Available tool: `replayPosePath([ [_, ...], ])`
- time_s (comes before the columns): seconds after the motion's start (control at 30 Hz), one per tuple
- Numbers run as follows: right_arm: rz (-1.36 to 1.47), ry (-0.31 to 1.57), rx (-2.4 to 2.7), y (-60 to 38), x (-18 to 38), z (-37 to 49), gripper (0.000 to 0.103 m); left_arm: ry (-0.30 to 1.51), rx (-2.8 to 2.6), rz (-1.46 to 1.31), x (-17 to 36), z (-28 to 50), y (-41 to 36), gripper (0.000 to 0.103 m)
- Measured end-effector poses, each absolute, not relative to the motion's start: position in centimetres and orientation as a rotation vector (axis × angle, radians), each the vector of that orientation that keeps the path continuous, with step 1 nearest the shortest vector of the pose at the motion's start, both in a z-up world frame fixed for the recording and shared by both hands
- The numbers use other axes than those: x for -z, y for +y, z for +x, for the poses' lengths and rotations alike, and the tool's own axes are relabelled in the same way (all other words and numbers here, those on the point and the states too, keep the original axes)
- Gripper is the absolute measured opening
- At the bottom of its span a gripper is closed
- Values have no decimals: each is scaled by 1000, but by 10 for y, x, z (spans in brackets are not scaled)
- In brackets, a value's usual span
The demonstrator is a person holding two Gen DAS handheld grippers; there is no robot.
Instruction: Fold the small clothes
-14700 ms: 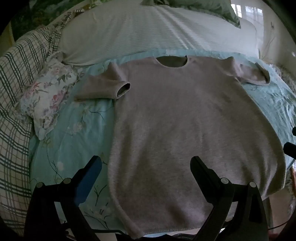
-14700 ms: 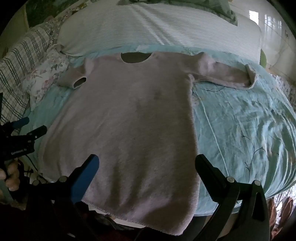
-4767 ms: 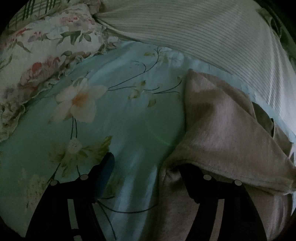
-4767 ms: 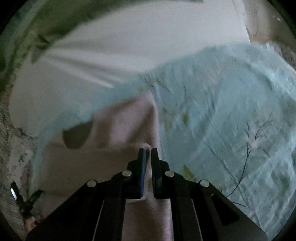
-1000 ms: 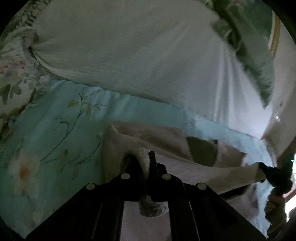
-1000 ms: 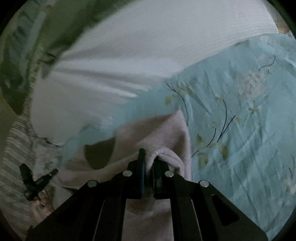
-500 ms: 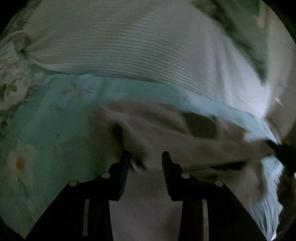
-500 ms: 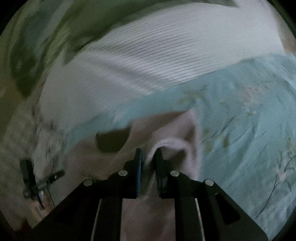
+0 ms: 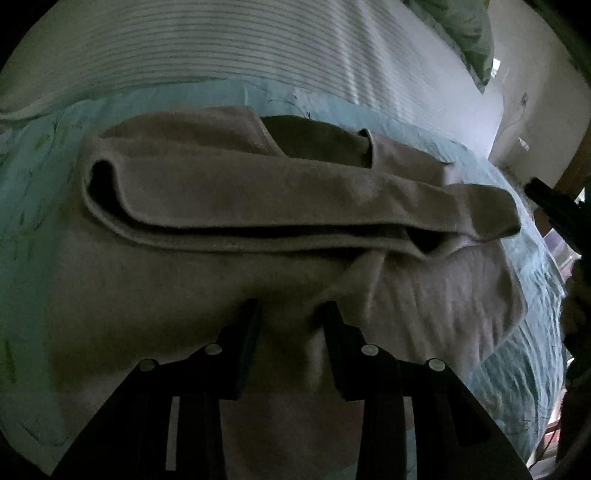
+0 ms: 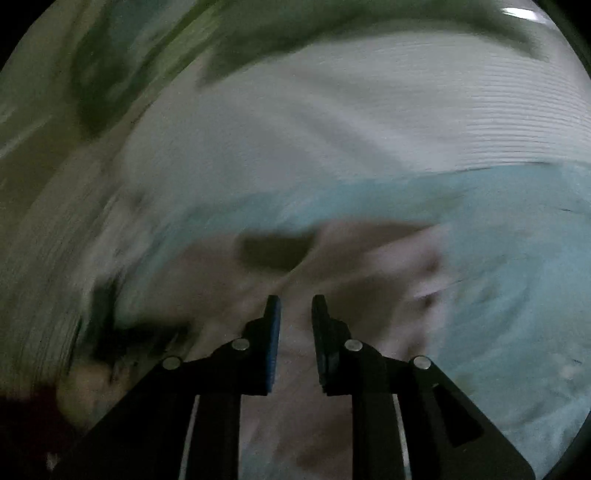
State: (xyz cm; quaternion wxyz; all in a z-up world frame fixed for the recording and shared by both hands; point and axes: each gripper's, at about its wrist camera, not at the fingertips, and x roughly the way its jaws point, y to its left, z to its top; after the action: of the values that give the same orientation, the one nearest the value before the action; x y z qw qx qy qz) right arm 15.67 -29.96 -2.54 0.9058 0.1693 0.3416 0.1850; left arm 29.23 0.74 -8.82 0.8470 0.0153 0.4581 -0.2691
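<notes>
A beige short-sleeved sweater (image 9: pixel 207 280) lies on the light blue floral bedsheet (image 9: pixel 29 192). Both sleeves (image 9: pixel 258 192) are folded across its chest, below the dark neck opening (image 9: pixel 314 140). My left gripper (image 9: pixel 290 314) is open and empty, just above the sweater's body below the folded sleeves. My right gripper (image 10: pixel 295 306) is open and empty over the sweater (image 10: pixel 369 258); its view is motion-blurred. The right gripper also shows at the right edge of the left wrist view (image 9: pixel 554 206).
A white striped blanket (image 9: pixel 240 44) lies across the bed behind the sweater. A green pillow (image 9: pixel 469 33) sits at the far right corner. The bedsheet continues to the right (image 10: pixel 517 258) of the sweater.
Both grippers have let go of the sleeves and opened. The sleeves now lie folded across the chest. Both grippers have drawn back toward the sweater's body.
</notes>
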Motion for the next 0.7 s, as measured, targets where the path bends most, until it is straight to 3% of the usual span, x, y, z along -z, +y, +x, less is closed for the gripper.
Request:
replayPosePath([
  [0.13,115,955,-437,-247,73,186,20,958,567,49,87,299,2,36],
  [0.2,96,987,-382,-252,84,205,20,954,572,59,84,305,0,36],
  [0.4,263,880,-99,-336,70,265,18,943,508,136,80,350,-5,36],
  [0.57,421,791,117,-397,61,277,20,904,338,106,72,421,20,19],
  [0.7,439,768,105,-398,54,252,20,863,191,0,58,453,52,18],
])
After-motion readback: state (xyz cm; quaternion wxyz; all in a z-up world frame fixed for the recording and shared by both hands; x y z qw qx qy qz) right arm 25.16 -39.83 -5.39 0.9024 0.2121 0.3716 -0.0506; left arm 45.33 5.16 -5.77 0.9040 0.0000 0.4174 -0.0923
